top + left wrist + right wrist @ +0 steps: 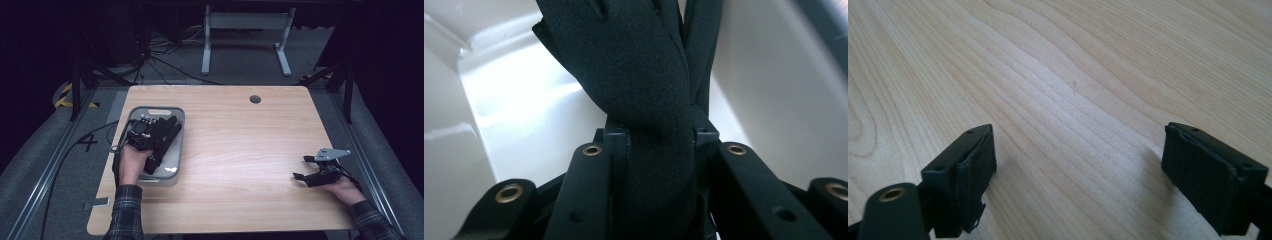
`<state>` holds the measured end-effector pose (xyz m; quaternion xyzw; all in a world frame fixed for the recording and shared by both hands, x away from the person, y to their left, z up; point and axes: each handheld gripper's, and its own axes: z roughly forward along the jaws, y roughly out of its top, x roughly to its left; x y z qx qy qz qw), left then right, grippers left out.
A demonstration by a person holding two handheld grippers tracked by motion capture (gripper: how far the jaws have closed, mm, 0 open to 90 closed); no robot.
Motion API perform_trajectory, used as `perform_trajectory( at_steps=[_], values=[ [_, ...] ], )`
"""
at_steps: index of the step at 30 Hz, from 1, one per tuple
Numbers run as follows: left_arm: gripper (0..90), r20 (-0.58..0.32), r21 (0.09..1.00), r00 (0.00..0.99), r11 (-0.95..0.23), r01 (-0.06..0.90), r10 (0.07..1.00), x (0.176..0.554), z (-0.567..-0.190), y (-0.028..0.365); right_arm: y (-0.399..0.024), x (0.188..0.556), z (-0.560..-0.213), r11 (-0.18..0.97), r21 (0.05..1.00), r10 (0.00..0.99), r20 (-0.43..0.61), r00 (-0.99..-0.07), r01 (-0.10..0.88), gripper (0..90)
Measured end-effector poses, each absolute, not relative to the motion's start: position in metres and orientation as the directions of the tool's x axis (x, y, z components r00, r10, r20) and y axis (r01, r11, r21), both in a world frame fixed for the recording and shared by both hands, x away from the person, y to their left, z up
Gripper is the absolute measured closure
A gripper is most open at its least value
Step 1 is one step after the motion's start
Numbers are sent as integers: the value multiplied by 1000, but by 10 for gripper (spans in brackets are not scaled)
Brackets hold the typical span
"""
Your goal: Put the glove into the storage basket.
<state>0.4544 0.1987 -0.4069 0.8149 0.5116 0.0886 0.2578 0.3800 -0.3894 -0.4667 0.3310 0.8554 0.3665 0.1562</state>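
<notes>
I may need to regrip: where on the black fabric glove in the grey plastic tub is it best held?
Probably the wrist end, coming from above. The black fabric glove lies along the grey plastic tub, fingers fanned toward the far rim, and the left gripper already clamps its narrow bunched band. The tub's walls block a sideways approach.

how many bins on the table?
1. The grey bin sits at the table's left side; the left claw is in it, shut on black fabric.
</notes>
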Motion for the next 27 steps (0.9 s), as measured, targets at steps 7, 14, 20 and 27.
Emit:
perform_trajectory(
  at_steps=[7,14,20,27],
  values=[
    [691,-123,473,437,-334,815,891,461,-418,201,-389,380,-467,512,730,681,-24,-732,452,149],
    [537,-103,457,409,-322,829,907,463,-421,203,-389,380,-467,512,730,681,-24,-732,452,150],
    [345,-99,471,396,-307,827,913,462,-419,205,-389,380,-467,512,730,681,-25,-732,452,150],
    [174,-81,525,380,-285,802,921,459,-405,209,-389,380,-467,512,730,681,-25,-732,452,150]
  ],
)
